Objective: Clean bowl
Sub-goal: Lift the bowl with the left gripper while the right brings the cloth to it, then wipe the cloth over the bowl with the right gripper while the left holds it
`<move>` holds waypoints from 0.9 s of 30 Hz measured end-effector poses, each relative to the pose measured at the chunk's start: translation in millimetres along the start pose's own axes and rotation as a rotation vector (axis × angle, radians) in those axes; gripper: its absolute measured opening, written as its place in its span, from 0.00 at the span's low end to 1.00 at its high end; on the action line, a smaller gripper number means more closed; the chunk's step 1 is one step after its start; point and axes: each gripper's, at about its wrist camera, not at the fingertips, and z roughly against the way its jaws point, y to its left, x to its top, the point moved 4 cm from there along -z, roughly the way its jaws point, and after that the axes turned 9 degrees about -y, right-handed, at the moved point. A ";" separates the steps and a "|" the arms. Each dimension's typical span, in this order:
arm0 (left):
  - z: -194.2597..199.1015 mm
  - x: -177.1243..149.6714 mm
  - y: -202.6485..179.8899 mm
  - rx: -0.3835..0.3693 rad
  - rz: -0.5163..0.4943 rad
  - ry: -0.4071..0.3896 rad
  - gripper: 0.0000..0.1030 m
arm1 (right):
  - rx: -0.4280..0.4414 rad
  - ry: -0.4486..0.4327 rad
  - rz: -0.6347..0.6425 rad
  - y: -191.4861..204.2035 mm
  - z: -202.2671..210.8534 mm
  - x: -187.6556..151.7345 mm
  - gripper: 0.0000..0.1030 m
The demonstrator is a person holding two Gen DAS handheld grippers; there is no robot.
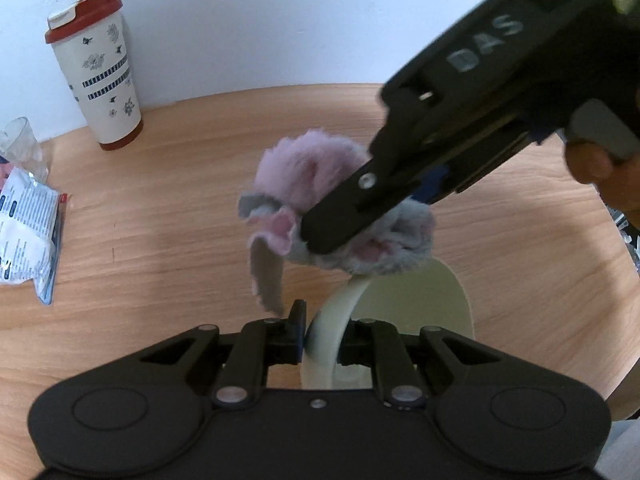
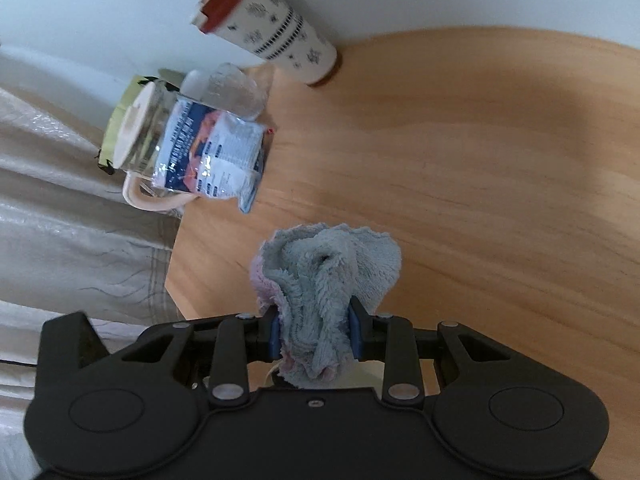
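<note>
A cream bowl (image 1: 412, 304) is tipped on edge above the wooden table (image 1: 160, 220), and my left gripper (image 1: 324, 336) is shut on its rim. Just over the bowl's upper rim hangs a fluffy pink and grey cloth (image 1: 304, 168). My right gripper (image 1: 340, 224) reaches in from the upper right, shut on that cloth. In the right wrist view the cloth (image 2: 332, 264) bulges out grey between the blue pads of my right gripper (image 2: 314, 332). Only a pale sliver of the bowl shows below it there.
A white travel cup with a red lid (image 1: 98, 72) stands at the back by the wall. A printed packet (image 1: 28, 232) and a clear plastic cup (image 1: 18, 140) lie at the left. A glass jug (image 2: 144, 132) sits near the table's left edge, beside pale fabric (image 2: 60, 220).
</note>
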 end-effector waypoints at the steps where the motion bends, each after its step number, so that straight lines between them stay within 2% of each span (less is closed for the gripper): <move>1: 0.0 0.0 -0.1 -0.001 -0.002 -0.002 0.13 | -0.002 0.004 -0.001 -0.2 -0.5 -0.2 0.35; 6: -1.6 1.3 0.1 -0.007 0.004 -0.004 0.14 | -0.055 0.057 -0.014 -14.3 -9.9 0.3 0.35; 12: -1.9 3.6 -4.6 -0.015 -0.015 -0.007 0.15 | -0.096 0.085 -0.143 -55.1 -8.6 -10.5 0.35; 15: -2.4 5.6 -6.0 -0.019 -0.015 -0.008 0.15 | -0.090 0.096 -0.195 -63.3 -8.5 -9.2 0.35; 19: -2.5 7.2 -7.6 -0.027 -0.017 -0.007 0.16 | -0.046 0.087 -0.110 -35.7 -13.1 1.0 0.35; 22: -2.7 7.1 -6.2 -0.034 -0.005 -0.007 0.16 | -0.060 0.104 -0.046 -22.5 -23.2 3.9 0.35; 24: -2.8 6.1 -4.0 -0.042 0.011 -0.009 0.16 | -0.060 0.113 -0.041 -24.5 -25.6 3.8 0.35; 27: -1.7 4.2 -1.2 -0.044 0.034 -0.009 0.16 | -0.070 0.115 -0.098 -44.0 -20.8 0.2 0.35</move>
